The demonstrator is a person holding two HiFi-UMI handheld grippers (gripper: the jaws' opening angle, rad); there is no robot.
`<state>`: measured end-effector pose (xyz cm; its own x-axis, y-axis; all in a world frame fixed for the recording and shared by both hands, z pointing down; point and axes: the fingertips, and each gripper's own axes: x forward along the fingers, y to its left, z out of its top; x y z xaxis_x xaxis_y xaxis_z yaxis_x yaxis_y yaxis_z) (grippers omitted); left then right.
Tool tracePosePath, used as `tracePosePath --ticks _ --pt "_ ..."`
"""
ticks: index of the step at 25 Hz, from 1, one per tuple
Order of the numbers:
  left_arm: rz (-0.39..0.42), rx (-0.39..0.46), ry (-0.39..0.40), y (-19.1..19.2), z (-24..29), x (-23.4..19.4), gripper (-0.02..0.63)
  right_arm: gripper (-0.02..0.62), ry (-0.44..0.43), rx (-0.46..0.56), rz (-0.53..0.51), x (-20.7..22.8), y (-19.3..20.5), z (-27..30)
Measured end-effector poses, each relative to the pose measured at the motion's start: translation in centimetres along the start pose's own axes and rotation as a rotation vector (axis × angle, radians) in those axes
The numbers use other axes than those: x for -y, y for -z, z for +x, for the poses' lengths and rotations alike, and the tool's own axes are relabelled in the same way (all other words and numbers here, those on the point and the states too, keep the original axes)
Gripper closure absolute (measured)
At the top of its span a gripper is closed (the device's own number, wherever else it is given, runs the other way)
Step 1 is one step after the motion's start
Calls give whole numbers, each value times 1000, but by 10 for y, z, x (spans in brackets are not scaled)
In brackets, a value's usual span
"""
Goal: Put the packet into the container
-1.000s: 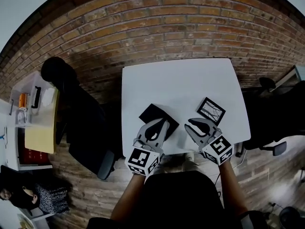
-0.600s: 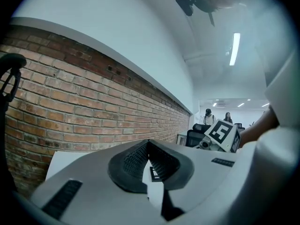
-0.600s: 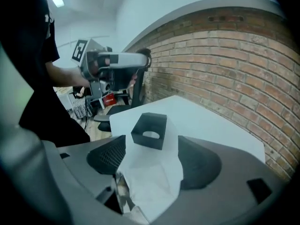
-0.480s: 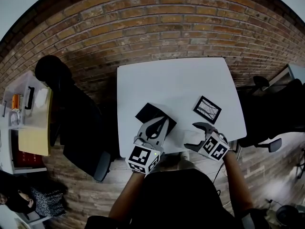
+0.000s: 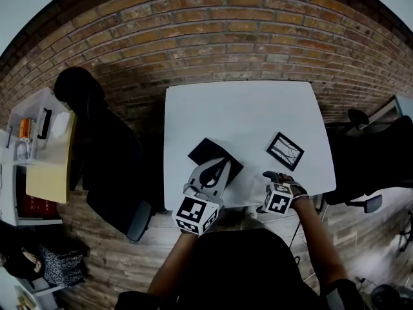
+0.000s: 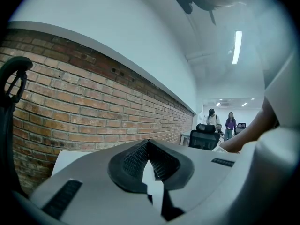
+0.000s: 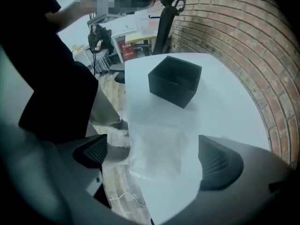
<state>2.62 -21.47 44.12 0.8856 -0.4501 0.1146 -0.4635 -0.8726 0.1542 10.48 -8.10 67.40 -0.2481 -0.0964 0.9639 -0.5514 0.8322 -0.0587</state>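
Head view: white table [image 5: 245,108]. The black container [image 5: 215,159] sits by the near edge, left of middle. A patterned black frame [image 5: 285,151] lies toward the right edge. The left gripper [image 5: 221,166] is level, its tips over the container. The right gripper [image 5: 276,178] points steeply down at the near edge.

Left gripper view: jaws pressed together, nothing between them.

Right gripper view: jaws have just been opening and are spread wide. The clear packet [image 7: 159,144] lies between them, unpinched, overhanging the near edge.

Clear packet [image 7: 159,146] flat at table edge; black open container [image 7: 174,81] upright nearby.
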Motion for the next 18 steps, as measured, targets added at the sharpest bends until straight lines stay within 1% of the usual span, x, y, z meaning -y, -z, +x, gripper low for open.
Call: tracePosePath --ticks 5,12,18 --pt "-4 1 -12 0 -4 -3 598 12 -16 -64 4 2 10 22" --pt "-11 -2 -17 2 -9 -4 598 12 -25 -93 40 5 17 43" --pt "10 -4 -31 1 -11 -6 598 12 -18 -100 65 10 20 44"
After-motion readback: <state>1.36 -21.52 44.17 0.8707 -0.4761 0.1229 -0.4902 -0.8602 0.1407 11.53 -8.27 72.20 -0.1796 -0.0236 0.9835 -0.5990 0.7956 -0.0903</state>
